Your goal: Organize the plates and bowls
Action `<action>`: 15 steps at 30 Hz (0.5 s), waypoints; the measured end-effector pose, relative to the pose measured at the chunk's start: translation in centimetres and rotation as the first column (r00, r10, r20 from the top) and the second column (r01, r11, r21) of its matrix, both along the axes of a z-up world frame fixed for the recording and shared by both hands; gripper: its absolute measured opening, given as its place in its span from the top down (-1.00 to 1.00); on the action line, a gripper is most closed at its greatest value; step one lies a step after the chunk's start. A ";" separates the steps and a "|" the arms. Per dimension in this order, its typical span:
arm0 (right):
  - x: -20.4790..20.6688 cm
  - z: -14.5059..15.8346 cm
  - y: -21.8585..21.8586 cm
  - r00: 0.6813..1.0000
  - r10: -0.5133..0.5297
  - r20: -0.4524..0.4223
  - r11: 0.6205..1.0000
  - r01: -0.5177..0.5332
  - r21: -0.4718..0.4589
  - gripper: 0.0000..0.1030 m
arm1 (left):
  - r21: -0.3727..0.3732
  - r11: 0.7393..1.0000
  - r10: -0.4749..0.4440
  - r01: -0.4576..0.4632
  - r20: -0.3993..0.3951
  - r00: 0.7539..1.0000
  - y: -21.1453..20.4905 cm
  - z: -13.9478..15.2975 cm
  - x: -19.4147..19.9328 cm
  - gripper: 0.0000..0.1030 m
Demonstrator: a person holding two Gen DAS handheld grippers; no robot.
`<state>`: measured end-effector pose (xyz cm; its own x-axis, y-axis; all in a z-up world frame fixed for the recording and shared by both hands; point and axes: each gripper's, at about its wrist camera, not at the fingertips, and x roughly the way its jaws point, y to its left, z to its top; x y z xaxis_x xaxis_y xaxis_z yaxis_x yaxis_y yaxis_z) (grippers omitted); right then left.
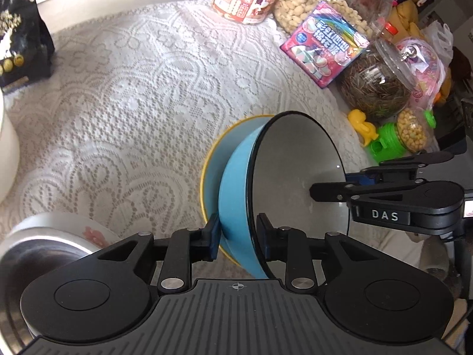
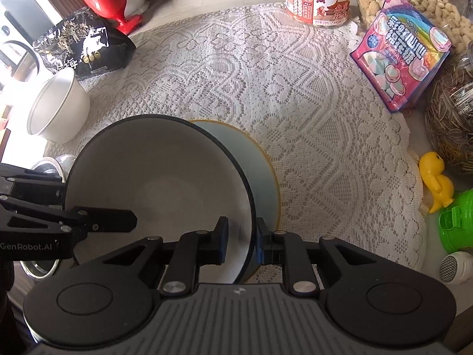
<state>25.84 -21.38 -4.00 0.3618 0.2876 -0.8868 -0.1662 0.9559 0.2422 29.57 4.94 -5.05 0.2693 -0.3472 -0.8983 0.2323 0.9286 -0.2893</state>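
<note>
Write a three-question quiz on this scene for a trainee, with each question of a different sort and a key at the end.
1. True or false: the blue bowl sits flat and upright on the lace cloth.
2. Which thing lies on the cloth, partly hidden by the bowl? A) a yellow-rimmed plate B) a cutting board C) a metal tray
3. Fill in: the right gripper is shut on the bowl's ____.

Key: 1 false, the bowl is tilted steeply on its side. 2 A. 3 rim.
</note>
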 end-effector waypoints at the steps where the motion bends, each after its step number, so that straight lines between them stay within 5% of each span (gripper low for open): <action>1: 0.0 0.0 0.1 1.000 0.000 0.007 1.000 0.000 -0.006 0.65 | 0.011 1.000 -0.001 0.001 0.014 1.000 -0.1 0.1 0.0 0.49; 15: 0.0 0.7 0.1 0.997 -0.006 0.072 0.997 0.011 -0.074 0.65 | -0.022 0.999 0.026 -0.026 0.020 0.999 0.5 0.6 0.1 0.63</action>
